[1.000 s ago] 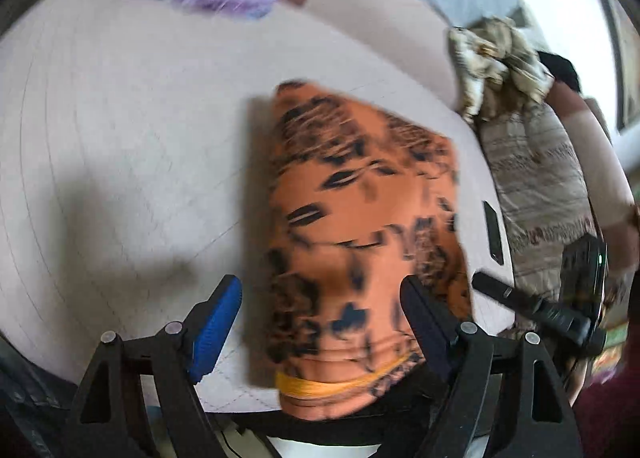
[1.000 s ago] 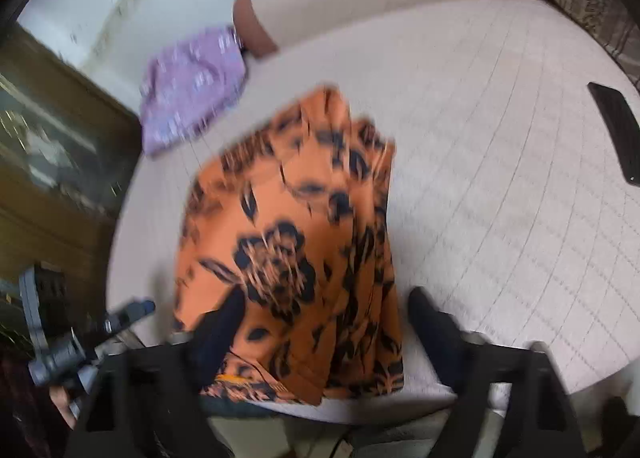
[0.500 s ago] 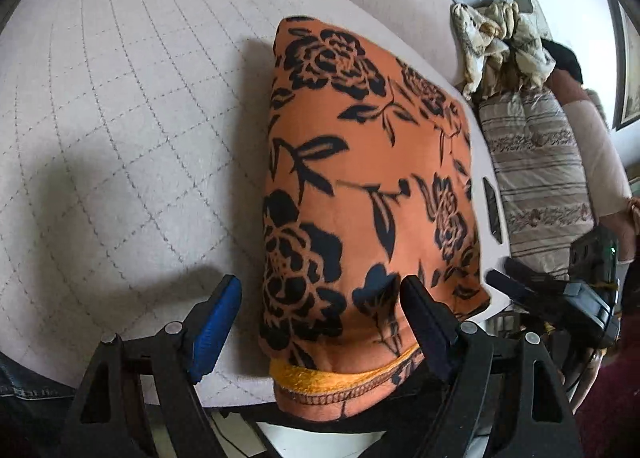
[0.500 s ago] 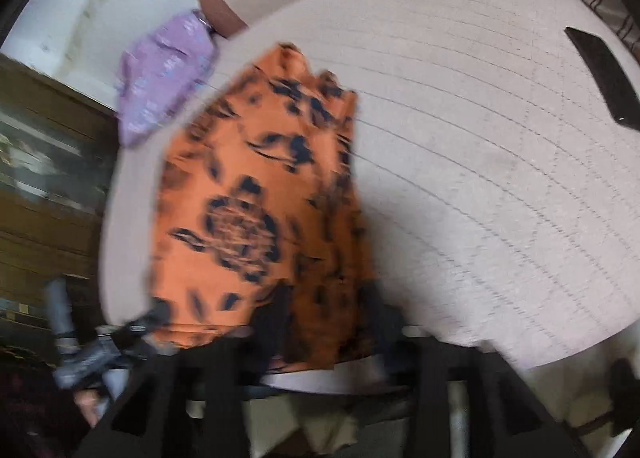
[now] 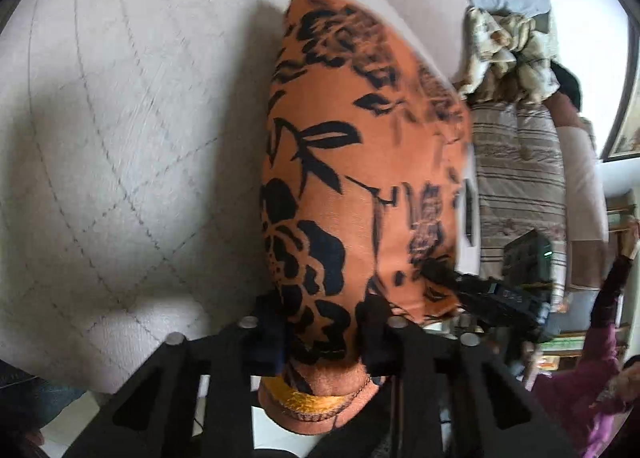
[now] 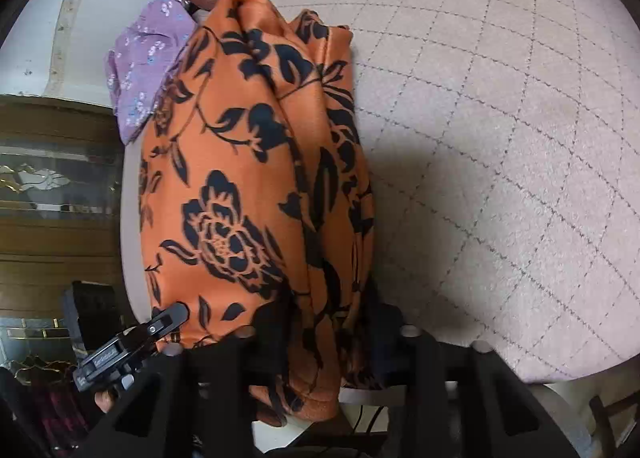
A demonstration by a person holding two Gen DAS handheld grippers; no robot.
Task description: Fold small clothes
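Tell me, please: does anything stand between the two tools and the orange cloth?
Nothing visible does. The left tool and the right tool are each shut on the near edge of the cloth, fabric bunched between the fingers. The purple garment lies at its far end, behind it.

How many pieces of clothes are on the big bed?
2. The orange cloth with black flowers is pinched at its near edge by the left claw and right claw. The purple cloth with small flowers lies behind it at the bed's far edge. More may be hidden.
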